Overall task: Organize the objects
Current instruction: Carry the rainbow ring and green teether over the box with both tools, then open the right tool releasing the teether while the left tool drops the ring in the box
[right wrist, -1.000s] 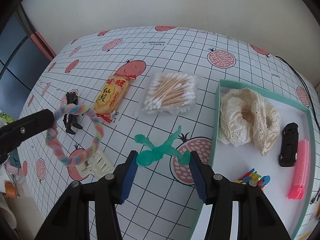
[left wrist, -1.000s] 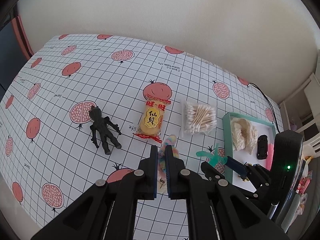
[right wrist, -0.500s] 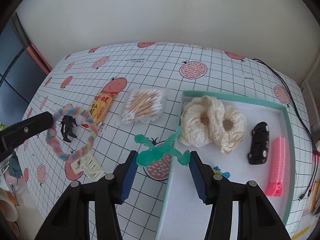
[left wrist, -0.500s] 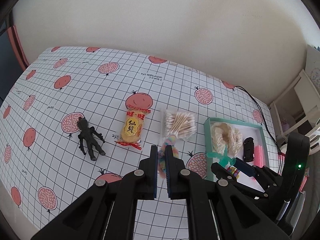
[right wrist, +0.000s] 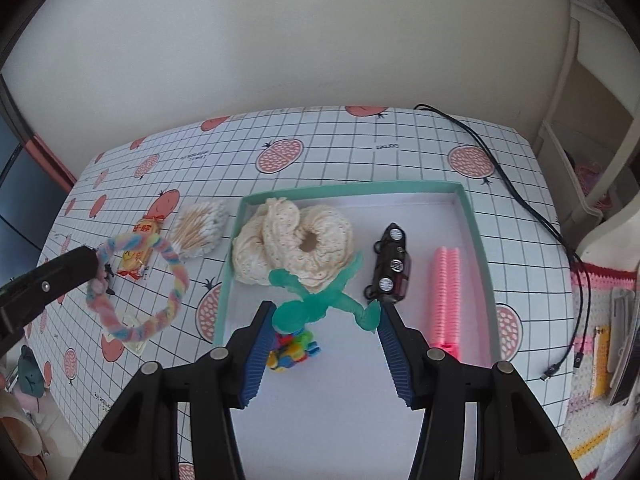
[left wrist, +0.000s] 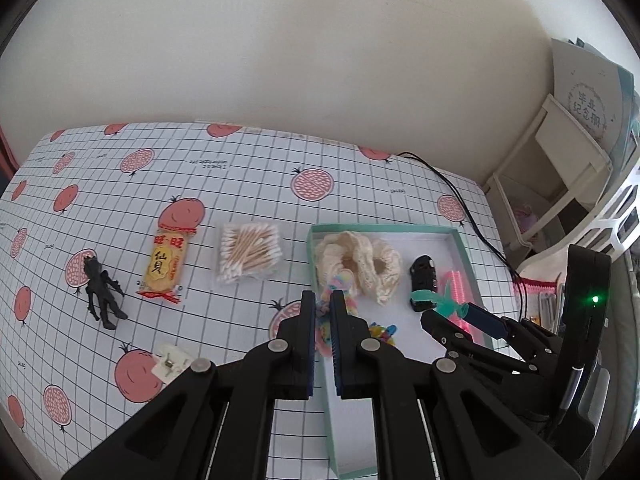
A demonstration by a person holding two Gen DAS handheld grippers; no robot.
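Right tool (right wrist: 326, 320) gripped a green figure (right wrist: 316, 300) between its 2 blue pads, above the teal tray (right wrist: 472, 216). Left tool (left wrist: 322, 308) was clamped on a pastel braided ring (right wrist: 138, 284), held over the tray's left rim. Inside the tray lay a cream lace scrunchie (right wrist: 292, 248), a black toy car (right wrist: 390, 266), a pink comb (right wrist: 446, 300) and coloured clips (right wrist: 292, 350). On the counter (left wrist: 248, 168) to the left lay cotton swabs (left wrist: 250, 252), a snack packet (left wrist: 166, 264), a black figurine (left wrist: 100, 290) and a white clip (left wrist: 172, 366).
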